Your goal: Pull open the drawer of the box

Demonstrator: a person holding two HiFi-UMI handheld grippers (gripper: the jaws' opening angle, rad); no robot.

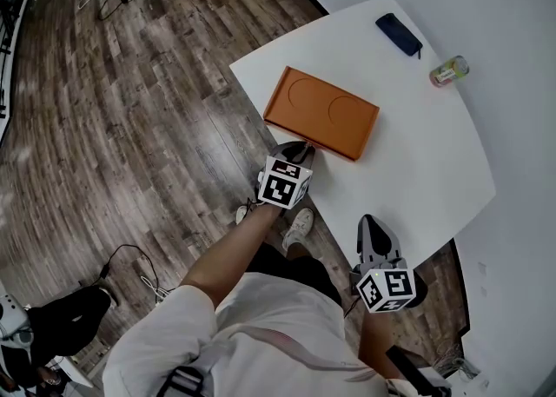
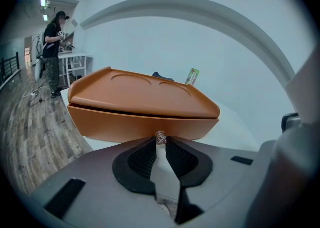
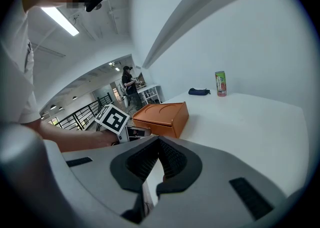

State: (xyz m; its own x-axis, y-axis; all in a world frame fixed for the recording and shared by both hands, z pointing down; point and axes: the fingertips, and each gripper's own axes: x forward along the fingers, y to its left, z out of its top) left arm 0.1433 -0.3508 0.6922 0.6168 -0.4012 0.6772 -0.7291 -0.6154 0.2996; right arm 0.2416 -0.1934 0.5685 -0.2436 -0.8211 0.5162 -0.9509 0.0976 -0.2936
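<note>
Box [image 1: 321,113]: orange, on the table [image 1: 417,161] at its near edge by the left corner, drawer [image 2: 140,124] facing me. Knob [image 2: 160,136]: pinched in my left gripper [image 2: 160,141]. My right gripper [image 3: 159,141]: jaws together, empty, at the near edge.

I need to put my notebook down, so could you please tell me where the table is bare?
The widest bare patch of table lies between the box, the can, the pouch and the right hand-held gripper. It is crowded only at the box's front, where the left hand-held gripper holds the knob.
</note>
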